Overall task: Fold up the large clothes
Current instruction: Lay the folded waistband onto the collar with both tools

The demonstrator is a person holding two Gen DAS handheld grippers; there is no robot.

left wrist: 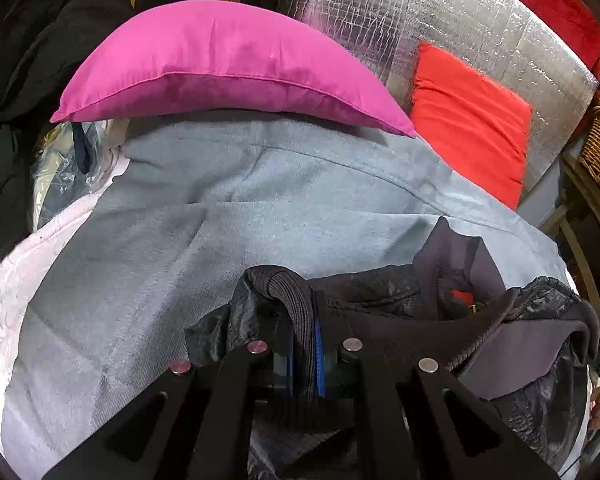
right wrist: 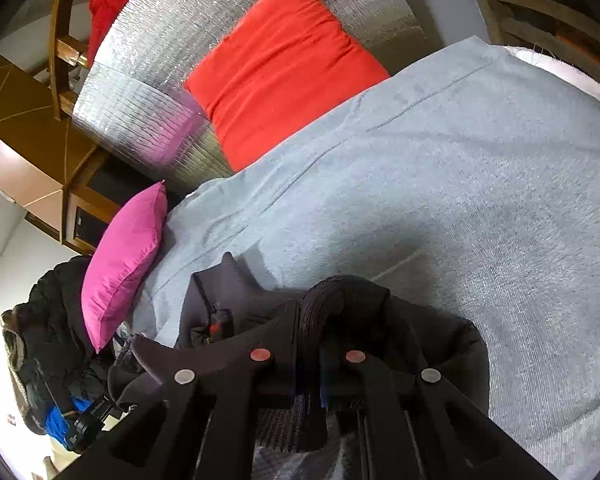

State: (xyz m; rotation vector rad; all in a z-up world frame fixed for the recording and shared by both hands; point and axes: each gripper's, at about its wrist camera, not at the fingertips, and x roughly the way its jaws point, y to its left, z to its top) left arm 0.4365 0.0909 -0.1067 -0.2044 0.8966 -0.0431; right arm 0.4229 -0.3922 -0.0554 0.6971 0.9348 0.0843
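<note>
I am looking down on a bed or sofa surface covered with a grey blanket, backed by a silver foil sheet. A pink cushion lies at the blanket's far edge and a red cushion leans on the foil. A heap of other dark clothes sits off the blanket's edge beside the pink cushion.

The task's thing is a dark jacket, and it hangs bunched between my two tools just above the near part of the blanket. My left gripper is pressed together on a ribbed knit band of the jacket, a cuff or hem. My right gripper is likewise clamped on a ribbed band.

I judge the fold as barely begun. Nothing of the jacket lies flat yet; I see no crease laid, no sleeve turned in. What is left looks like nearly everything: spread it on the blanket, smooth it, then fold.

The jacket itself is charcoal to black, with a smooth matte outer cloth, a shiny crinkled lining showing at the folds, thick ribbed trim, and a small red tag deep inside. It droops in soft heavy folds and looks padded.
</note>
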